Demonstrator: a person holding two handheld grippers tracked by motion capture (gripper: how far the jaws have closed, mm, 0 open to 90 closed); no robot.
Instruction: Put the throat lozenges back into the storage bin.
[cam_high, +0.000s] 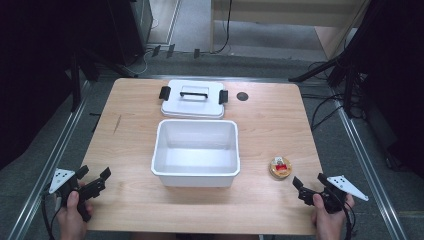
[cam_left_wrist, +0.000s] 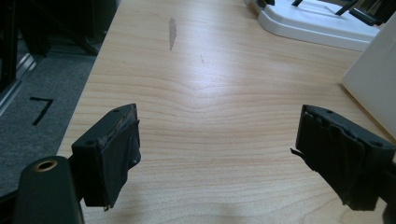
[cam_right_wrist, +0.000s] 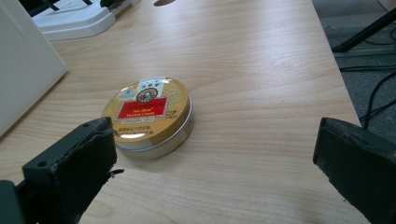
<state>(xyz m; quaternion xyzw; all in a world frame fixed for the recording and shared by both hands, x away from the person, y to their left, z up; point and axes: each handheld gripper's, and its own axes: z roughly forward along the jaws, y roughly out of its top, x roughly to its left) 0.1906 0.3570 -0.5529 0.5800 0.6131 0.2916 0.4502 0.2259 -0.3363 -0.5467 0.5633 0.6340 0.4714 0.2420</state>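
Observation:
A small round gold tin (cam_high: 280, 167) with a red label lies flat on the table, right of the white box; in the right gripper view the tin (cam_right_wrist: 148, 115) sits just beyond the left jaw. My right gripper (cam_high: 309, 185) is open at the table's front right corner, a short way behind the tin, with nothing between its jaws. My left gripper (cam_high: 95, 177) is open at the front left corner over bare wood. An open white plastic box (cam_high: 196, 152) stands empty in the middle of the table. Its white lid (cam_high: 193, 99) with black handle and clips lies flat behind it.
The wooden table (cam_high: 130, 145) has a grey scuff (cam_left_wrist: 172, 31) on its left side and a dark round spot (cam_high: 242, 96) at the back right. Metal rails run along both table sides, with cables on the floor to the right.

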